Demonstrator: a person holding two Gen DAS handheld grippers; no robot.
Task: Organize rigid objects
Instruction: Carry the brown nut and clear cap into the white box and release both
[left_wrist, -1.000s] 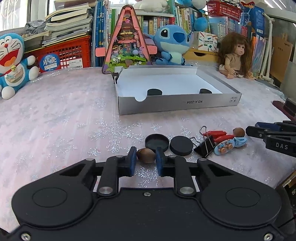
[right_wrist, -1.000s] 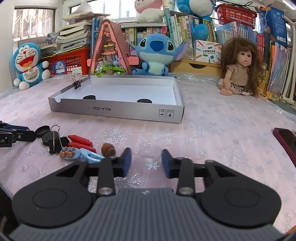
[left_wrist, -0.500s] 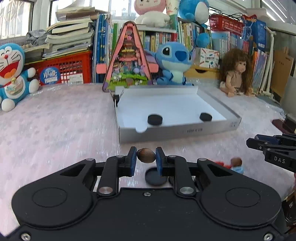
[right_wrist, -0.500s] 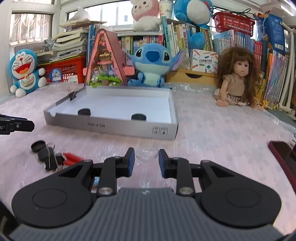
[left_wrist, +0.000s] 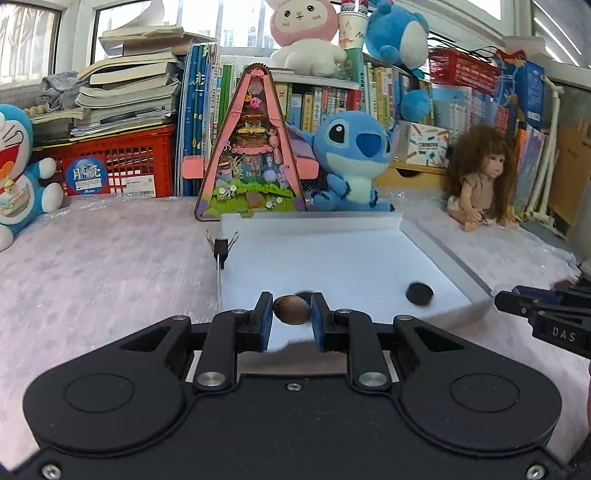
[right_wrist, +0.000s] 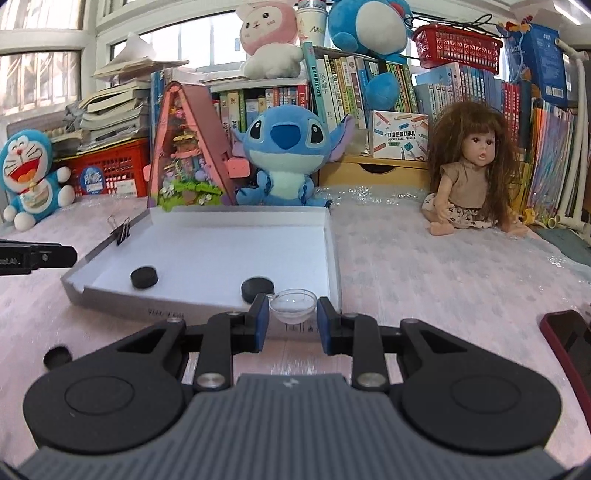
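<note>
Both loads lifted off the tabletop (left_wrist: 92, 266) and carried to the box.

A second ago the left hand-held gripper (left_wrist: 291, 317) sat low over the loose pieces with the nut (left_wrist: 291, 309) already pinched; now it hangs raised over the near edge of the box (left_wrist: 436, 242), nut pinched between its pads above the white floor, where two black caps (right_wrist: 144, 277) lie. The right hand-held gripper (right_wrist: 291, 319), which stood spread around the clear dish (right_wrist: 292, 301) on the tabletop, now clamps that dish and holds it over the box's near right corner. Judging by this, both picks are done; what remains is lowering and letting go inside the box.
</note>
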